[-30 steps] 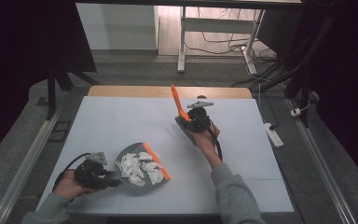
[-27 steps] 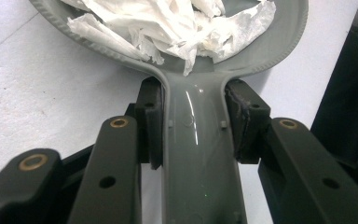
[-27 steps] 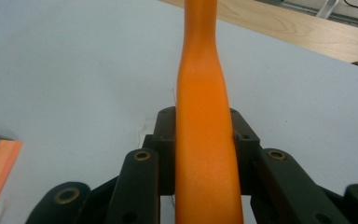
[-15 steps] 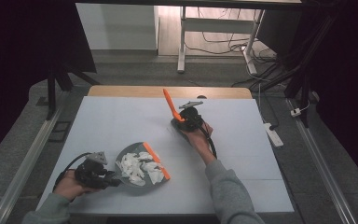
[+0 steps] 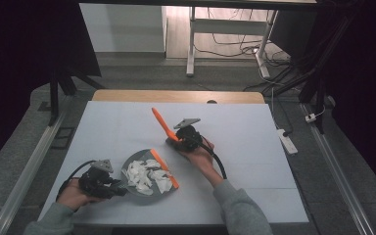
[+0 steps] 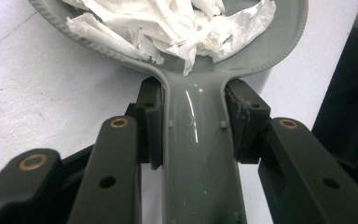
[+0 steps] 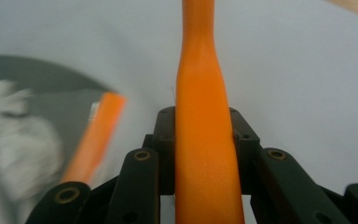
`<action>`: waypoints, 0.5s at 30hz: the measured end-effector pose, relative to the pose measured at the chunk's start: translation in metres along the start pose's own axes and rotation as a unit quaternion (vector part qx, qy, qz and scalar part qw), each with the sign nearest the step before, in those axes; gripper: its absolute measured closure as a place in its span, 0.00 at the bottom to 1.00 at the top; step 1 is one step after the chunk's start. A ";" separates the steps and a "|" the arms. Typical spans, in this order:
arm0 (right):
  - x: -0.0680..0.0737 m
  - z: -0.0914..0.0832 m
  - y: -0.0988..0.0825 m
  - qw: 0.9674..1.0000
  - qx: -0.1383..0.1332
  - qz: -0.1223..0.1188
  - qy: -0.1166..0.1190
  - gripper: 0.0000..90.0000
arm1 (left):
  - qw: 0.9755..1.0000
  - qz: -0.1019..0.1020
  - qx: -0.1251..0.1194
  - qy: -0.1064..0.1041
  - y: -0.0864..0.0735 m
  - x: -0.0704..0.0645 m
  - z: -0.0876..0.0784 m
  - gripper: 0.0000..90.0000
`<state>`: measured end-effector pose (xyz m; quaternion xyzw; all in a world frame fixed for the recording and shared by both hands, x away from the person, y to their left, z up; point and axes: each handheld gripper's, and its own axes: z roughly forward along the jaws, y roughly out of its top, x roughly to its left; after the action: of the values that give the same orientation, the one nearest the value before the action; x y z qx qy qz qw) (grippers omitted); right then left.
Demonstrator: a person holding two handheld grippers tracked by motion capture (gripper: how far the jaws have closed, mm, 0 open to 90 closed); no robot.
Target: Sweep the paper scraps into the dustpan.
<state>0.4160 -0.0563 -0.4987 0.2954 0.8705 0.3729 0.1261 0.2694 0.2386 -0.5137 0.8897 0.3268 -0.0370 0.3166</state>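
A grey dustpan with an orange front lip lies on the white table near the front left, and crumpled white paper is piled in it. My left gripper is shut on the dustpan's handle, with the pads pressing both sides just behind the paper. My right gripper is at mid-table, just right of the pan, shut on an orange handle that slants up and away to the left. In the right gripper view the orange handle runs up between the jaws, and the dustpan is blurred at left.
The white table top has a wooden strip along its far edge. A power strip lies on the floor to the right. Metal rails flank the table, and a desk frame stands beyond it.
My right gripper has carried the orange handle left and nearer, toward the dustpan's lip. The left gripper and the dustpan have stayed put.
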 end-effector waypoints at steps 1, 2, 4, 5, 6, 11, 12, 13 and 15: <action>0.007 -0.003 -0.003 1.000 0.000 0.006 0.025 0.78 | 1.000 0.000 0.000 0.000 0.000 0.000 0.000 0.68; 0.011 -0.006 -0.004 0.999 0.001 0.003 0.036 0.78 | 1.000 0.000 0.000 0.000 0.000 0.000 0.000 0.68; 0.019 -0.015 -0.006 0.999 -0.011 -0.012 0.046 0.78 | 1.000 -0.001 0.001 0.000 0.000 0.000 0.000 0.68; 0.019 -0.023 -0.004 0.999 -0.025 -0.008 0.045 0.78 | 1.000 -0.001 0.001 0.000 0.000 0.000 0.000 0.68; 0.016 -0.029 -0.002 0.998 -0.039 -0.003 0.041 0.78 | 1.000 -0.001 0.002 0.000 0.000 0.000 0.001 0.68; -0.014 -0.048 0.008 0.997 -0.069 0.034 -0.014 0.78 | 1.000 0.000 0.002 0.000 0.001 -0.001 0.001 0.68; -0.018 -0.048 0.008 0.997 -0.067 0.036 -0.020 0.78 | 1.000 0.000 0.002 -0.001 0.001 -0.001 0.001 0.68; -0.023 -0.046 0.008 0.997 -0.062 0.040 -0.026 0.78 | 1.000 0.000 0.002 -0.001 0.001 -0.001 0.001 0.68; -0.029 -0.037 0.006 0.997 -0.048 0.047 -0.031 0.78 | 1.000 -0.001 0.002 -0.001 0.001 0.000 0.001 0.68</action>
<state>0.4256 -0.0920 -0.4684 0.3411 0.8324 0.4105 0.1493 0.2695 0.2374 -0.5141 0.8902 0.3269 -0.0388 0.3149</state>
